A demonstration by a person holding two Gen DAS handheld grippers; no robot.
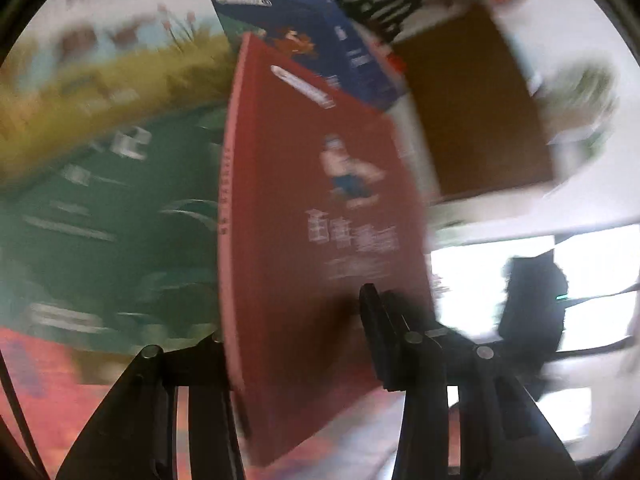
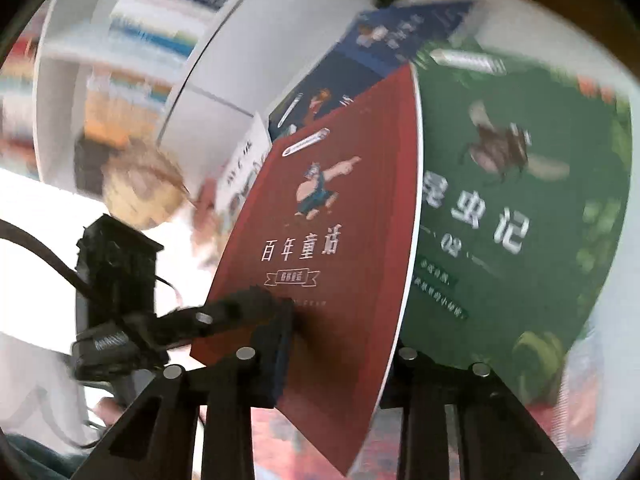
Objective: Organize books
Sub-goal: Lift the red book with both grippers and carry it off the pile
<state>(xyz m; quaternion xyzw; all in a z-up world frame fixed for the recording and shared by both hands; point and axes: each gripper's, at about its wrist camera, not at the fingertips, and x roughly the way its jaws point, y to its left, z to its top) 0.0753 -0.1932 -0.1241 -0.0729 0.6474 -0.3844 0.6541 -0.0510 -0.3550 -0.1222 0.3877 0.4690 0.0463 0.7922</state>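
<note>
A dark red book (image 1: 304, 208) with a cartoon figure and white title stands tilted between my left gripper's (image 1: 292, 316) jaws. One pad presses its cover and the other finger is hidden behind it, so the gripper is shut on the book. In the right wrist view the same red book (image 2: 336, 240) sits between my right gripper's (image 2: 344, 332) jaws, the left pad against its cover. The left gripper (image 2: 256, 304) shows there clamping the book's lower left edge. A green book (image 2: 500, 220) lies flat behind it.
The green book (image 1: 100, 220) and a dark blue book (image 1: 320, 40) lie beside a grassy picture book (image 1: 100, 64). A brown cover (image 1: 472, 112) lies on the right. Red patterned cloth (image 1: 40, 380) covers the near surface. A bookshelf (image 2: 160, 20) stands at the back left.
</note>
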